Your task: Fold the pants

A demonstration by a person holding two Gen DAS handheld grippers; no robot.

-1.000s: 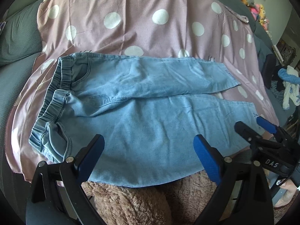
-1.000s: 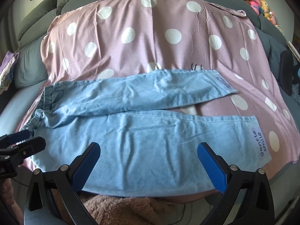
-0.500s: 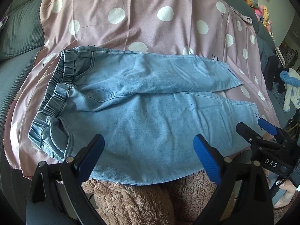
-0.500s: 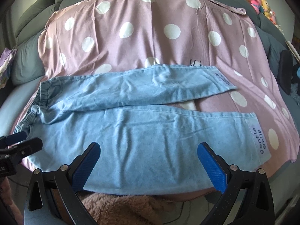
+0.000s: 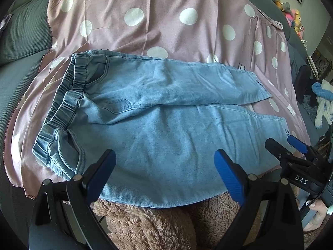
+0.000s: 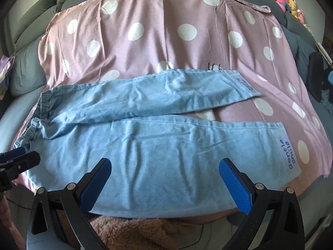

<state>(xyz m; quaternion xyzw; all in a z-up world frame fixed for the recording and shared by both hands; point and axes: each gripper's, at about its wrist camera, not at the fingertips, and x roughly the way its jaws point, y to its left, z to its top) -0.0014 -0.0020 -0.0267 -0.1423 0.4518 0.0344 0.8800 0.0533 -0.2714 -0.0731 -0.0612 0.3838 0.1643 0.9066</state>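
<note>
Jeans [image 5: 158, 129], a small light-blue denim pair with an elastic waistband [image 5: 62, 108], lie spread flat across the middle of both frames on a pink polka-dot sheet [image 5: 166, 25] draped over what looks like a grey sofa [image 5: 18, 33]. The waistband sits at the left of the frame and the two cuffs at the right, the nearer cuff printed "gentle smile" [image 6: 288, 154]. The legs are side by side, parted by a narrow wedge of sheet toward the cuffs, so as far as I can judge no fold has been made yet: the garment is laid out and smoothed, and bringing one leg over the other and then doubling the length is all left to do. The left gripper [image 5: 164, 170] hovers at the bottom centre of its frame over the near hem edge with its jaws spread wide and nothing between them; the right gripper [image 6: 164, 179] does likewise in its own view, jaws wide and empty, and also shows at the lower right of the left view near the near cuff. A brown fleecy fabric [image 5: 149, 223] fills the bottom of the frames below the jeans' near edge, though the lens distortion makes it hard to say what it belongs to. No container is in view; soft toys [image 5: 295, 18] line the upper right corner.
</note>
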